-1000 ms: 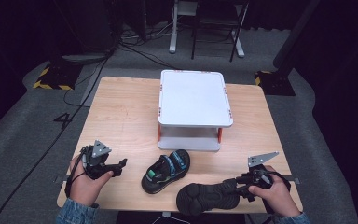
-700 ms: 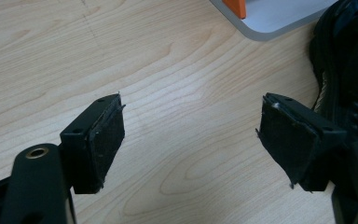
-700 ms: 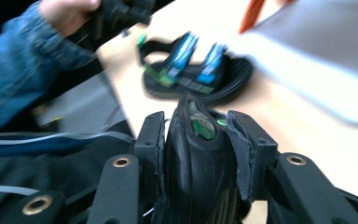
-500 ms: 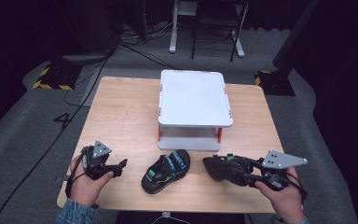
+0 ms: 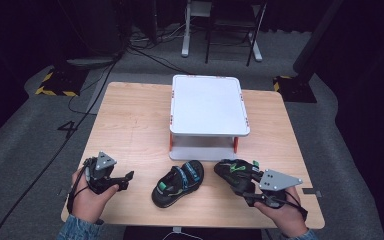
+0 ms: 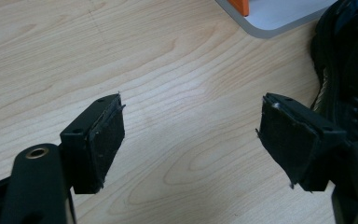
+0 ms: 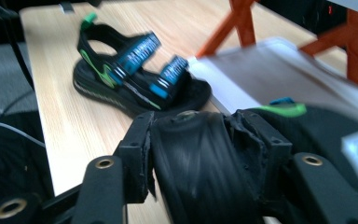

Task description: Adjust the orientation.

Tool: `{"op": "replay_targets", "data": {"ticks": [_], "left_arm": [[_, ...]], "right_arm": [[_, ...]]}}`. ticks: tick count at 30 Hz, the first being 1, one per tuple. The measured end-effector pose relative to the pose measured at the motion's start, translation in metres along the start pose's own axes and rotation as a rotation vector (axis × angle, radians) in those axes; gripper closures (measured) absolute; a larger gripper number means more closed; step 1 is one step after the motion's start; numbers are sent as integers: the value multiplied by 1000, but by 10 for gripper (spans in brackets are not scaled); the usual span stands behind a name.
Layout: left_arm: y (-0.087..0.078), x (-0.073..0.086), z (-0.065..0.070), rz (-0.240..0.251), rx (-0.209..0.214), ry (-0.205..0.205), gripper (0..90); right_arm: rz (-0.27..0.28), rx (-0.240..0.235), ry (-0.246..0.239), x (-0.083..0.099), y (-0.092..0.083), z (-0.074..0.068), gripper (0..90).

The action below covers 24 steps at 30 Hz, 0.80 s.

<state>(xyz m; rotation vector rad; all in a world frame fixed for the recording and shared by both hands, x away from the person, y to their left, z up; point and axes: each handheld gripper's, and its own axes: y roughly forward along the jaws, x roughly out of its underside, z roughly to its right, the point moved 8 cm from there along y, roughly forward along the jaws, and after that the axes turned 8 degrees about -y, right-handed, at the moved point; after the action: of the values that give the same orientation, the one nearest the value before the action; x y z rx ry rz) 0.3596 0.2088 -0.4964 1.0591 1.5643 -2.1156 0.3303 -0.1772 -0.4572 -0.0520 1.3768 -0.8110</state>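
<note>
Beside the rack (image 5: 207, 107), the right gripper (image 5: 252, 192) clamped one sandal (image 5: 235, 172) for shelving, its fingers having just widened; left gripper (image 5: 122, 179) fingers gaped empty

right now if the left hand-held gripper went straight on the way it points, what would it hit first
Probably the sandal lying in the middle of the table's near edge. The left hand-held gripper points across the table toward it with open jaws and bare wood between. In its own view the sandal's sole sits just past one jaw, so it might only graze it.

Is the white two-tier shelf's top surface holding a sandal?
No, the white two-tier shelf has a bare top; both black sandals are down at the wooden table.
</note>
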Motion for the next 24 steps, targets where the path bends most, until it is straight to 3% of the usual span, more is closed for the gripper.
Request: {"op": "replay_targets", "data": {"ticks": [4, 5, 8, 11, 12, 14, 15, 18, 24], "left_arm": [[0, 0, -1, 2, -1, -5, 229], [1, 0, -2, 0, 1, -2, 229], [1, 0, -3, 4, -1, -1, 229], [1, 0, -3, 1, -1, -3, 229], [2, 1, -3, 0, -3, -4, 229], [2, 1, -2, -2, -3, -6, 229], [2, 1, -1, -5, 1, -3, 229], [2, 1, -1, -5, 2, -1, 229], [3, 0, -1, -3, 2, -3, 229]], "right_arm": [[-6, -16, -38, 2, 5, -10, 482], [-16, -42, -88, 5, 7, -17, 464], [-59, -126, -119, 12, 9, -32, 448], [-96, -159, -157, 17, 10, -42, 447], [-114, -193, -162, 22, 10, -47, 436], [-130, -208, -165, 24, 8, -50, 434], [-151, -222, -170, 28, 6, -54, 362], [-176, -233, -170, 32, 3, -58, 339], [-206, -250, -102, 37, -4, -64, 323]]}}
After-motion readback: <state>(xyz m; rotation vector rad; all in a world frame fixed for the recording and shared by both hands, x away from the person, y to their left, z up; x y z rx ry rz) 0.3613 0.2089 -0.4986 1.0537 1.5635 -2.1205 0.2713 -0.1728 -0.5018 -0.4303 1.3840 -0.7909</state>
